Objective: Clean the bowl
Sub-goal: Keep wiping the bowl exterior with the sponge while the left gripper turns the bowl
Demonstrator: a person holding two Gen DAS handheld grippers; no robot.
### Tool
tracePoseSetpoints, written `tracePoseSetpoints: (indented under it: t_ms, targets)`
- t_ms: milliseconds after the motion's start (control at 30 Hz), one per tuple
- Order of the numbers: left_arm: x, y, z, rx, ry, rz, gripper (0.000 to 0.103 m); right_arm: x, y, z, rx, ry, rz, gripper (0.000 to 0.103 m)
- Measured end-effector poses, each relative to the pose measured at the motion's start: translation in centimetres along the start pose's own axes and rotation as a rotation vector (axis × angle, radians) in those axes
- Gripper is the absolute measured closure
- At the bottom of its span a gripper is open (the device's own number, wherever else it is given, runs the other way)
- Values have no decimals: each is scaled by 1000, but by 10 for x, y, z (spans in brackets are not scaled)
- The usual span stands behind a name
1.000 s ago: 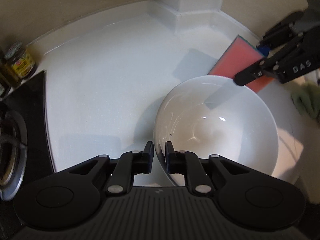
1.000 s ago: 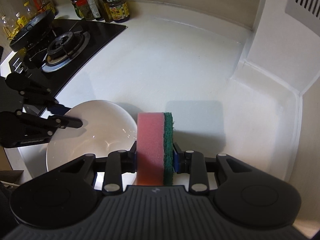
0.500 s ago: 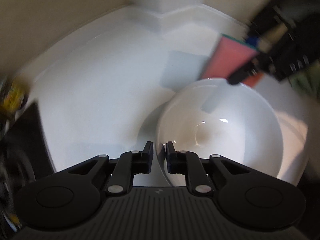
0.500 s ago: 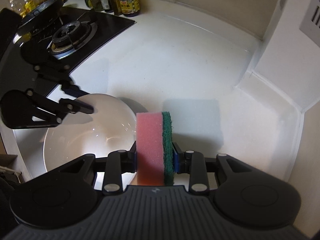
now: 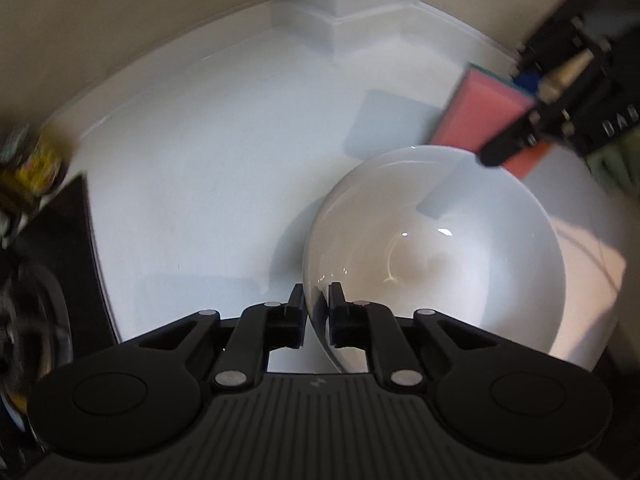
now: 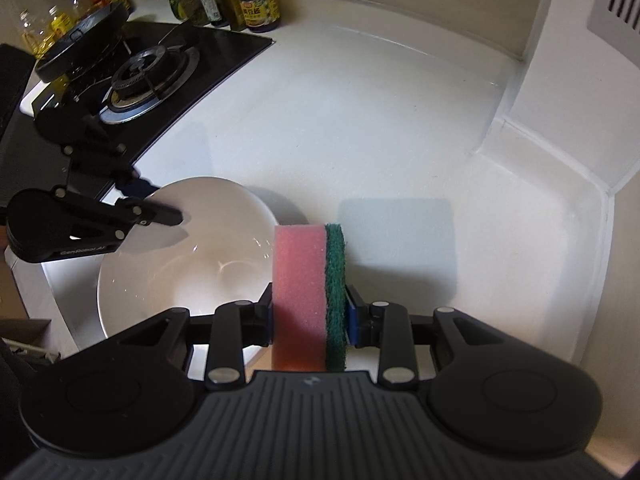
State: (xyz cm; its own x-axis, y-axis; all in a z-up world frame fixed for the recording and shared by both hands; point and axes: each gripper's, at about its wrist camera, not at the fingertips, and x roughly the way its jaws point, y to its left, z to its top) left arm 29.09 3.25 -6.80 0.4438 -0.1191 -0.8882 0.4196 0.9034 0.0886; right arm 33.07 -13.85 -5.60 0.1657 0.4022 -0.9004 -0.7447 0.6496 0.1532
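Note:
A white bowl (image 5: 460, 256) (image 6: 188, 264) sits on the white counter (image 6: 360, 120), empty and glossy inside. My left gripper (image 5: 316, 312) (image 6: 158, 200) straddles its near rim, one finger inside and one outside. Its jaws are closing on the rim, and the pads look pressed against the wall. My right gripper (image 6: 310, 308) (image 5: 510, 116) is shut on a pink sponge (image 6: 300, 292) (image 5: 480, 120) with a green scouring side. It holds the sponge upright just beyond the bowl's far rim, above the counter.
A black gas hob (image 6: 152, 68) with a burner lies left of the bowl. A dark pan (image 6: 80, 40) sits behind it, with jars and bottles (image 6: 256, 4) along the wall. A raised white ledge and wall corner (image 6: 540, 120) close off the right. A green cloth (image 5: 624, 164) lies at the right.
In the right wrist view, my left gripper has shifted slightly farther along the bowl's rim. The sponge stays gripped and sits a little higher in the left wrist view.

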Motion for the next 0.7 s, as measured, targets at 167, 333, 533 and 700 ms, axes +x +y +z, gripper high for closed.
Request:
tracePoseSetpoints:
  t_ms: [167,333,533,700]
  targets:
    - [3,2,8,99,0,-21,91,8,2,14,-39,4,-28,75]
    - [-17,3,-12,-91,-13,9,90,6,3,9,-14,-7,-31,75]
    - [-34,1,-35,-249,-19,0,91,1,4,-6,51,-42,-22,75]
    - [-32,-6,-29,-121,-10,28,94,-1,7,-10,33,-7,-2,74]
